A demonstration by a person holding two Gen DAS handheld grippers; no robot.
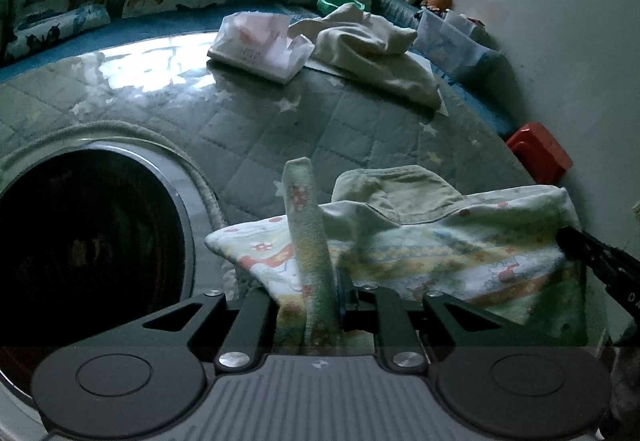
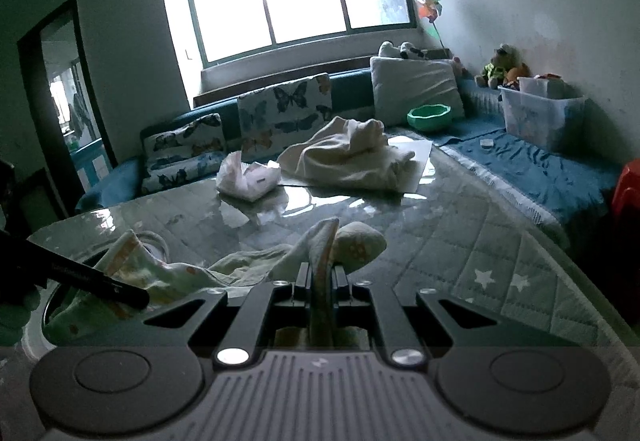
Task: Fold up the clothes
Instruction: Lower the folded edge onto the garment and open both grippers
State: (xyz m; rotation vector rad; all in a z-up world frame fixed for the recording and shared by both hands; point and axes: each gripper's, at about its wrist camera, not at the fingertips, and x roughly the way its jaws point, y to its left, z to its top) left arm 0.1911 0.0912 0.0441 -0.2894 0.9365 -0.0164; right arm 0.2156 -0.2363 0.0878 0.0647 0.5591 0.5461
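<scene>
Quilted tabletop [image 1: 248, 129]; both hand-held grippers pinch soft printed cloth [image 1: 440, 253].

I see the garment [image 1: 440, 257] as pale cream printed with red mushrooms, yellow and green patches. My table cover [image 1: 248, 129] is grey-green, quilted in diamonds with white stars. The cushions [image 2: 284, 105] are white with dark and orange butterflies, against a teal sofa [image 2: 532, 165]. A cream cloth [image 2: 352, 157] lies beyond, with a mint-green bowl [image 2: 430, 117] and a red stool [image 1: 540, 151].
</scene>
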